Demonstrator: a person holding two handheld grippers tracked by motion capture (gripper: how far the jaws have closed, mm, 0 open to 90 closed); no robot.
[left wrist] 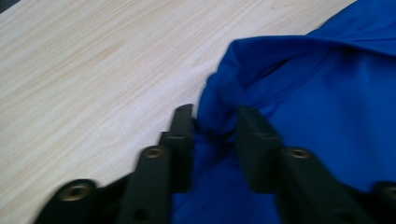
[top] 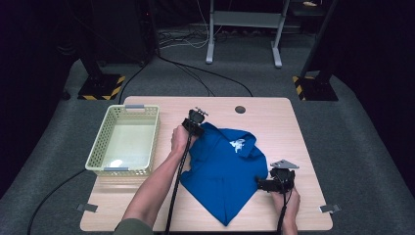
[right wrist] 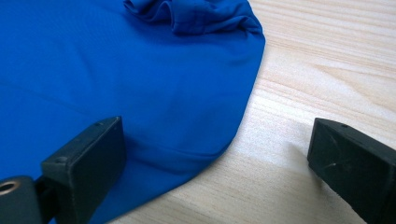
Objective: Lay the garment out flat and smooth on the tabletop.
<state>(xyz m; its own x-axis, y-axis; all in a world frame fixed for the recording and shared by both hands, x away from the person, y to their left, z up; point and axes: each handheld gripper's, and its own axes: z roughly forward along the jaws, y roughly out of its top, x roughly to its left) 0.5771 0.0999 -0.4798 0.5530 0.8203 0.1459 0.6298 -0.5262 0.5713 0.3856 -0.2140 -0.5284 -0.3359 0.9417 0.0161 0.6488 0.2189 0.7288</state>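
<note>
Presently, left tool (left wrist: pixel 212 123): parted, straddling a shirt (top: pixel 225 164) fold; pinch squarely.
Right tool (right wrist: pixel 217 163): released astride the hem.

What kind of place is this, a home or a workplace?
Probably a lab or recording studio, not a home. A lone wooden table stands on grey carpet amid dark surroundings, stand bases with yellow-black hazard stripes flank it, and loose cables run across the floor.
</note>
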